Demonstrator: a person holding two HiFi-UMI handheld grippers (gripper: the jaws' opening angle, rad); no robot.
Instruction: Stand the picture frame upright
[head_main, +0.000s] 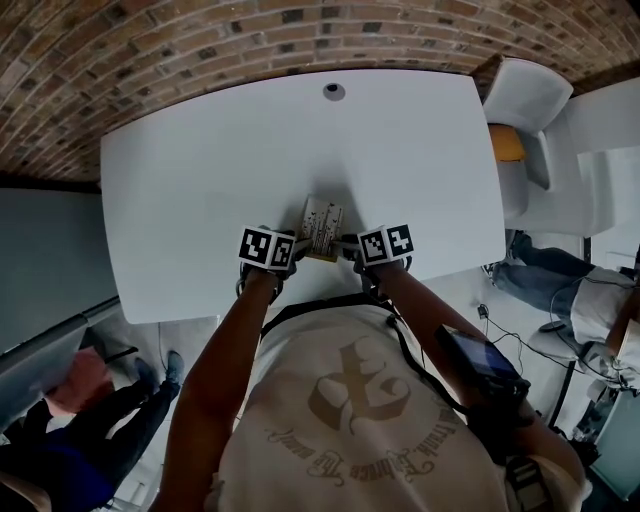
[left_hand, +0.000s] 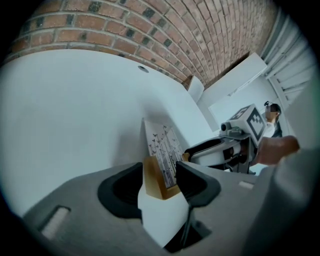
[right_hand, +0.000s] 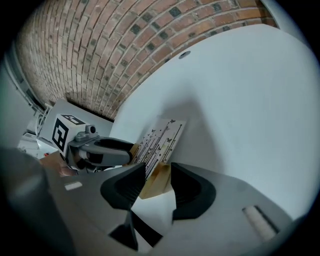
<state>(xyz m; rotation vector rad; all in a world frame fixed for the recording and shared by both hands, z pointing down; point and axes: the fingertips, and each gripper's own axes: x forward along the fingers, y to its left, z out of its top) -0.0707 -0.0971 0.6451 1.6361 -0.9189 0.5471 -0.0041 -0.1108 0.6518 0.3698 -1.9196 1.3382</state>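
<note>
Frame (head_main: 321, 228) stands leaning back at the worktop's (head_main: 250, 150) near edge, its side edges between the wide, non-pinching jaws of left gripper (left_hand: 160, 180) and right gripper (right_hand: 157, 182), probably guarding against a topple.

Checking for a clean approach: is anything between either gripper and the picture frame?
Nothing visible. The picture frame on the table has one corner between the open jaws of the left gripper, another between those of the right gripper.

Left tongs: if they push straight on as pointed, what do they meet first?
The picture frame: its near corner sits between the open left tongs, so contact would likely come almost at once.
</note>
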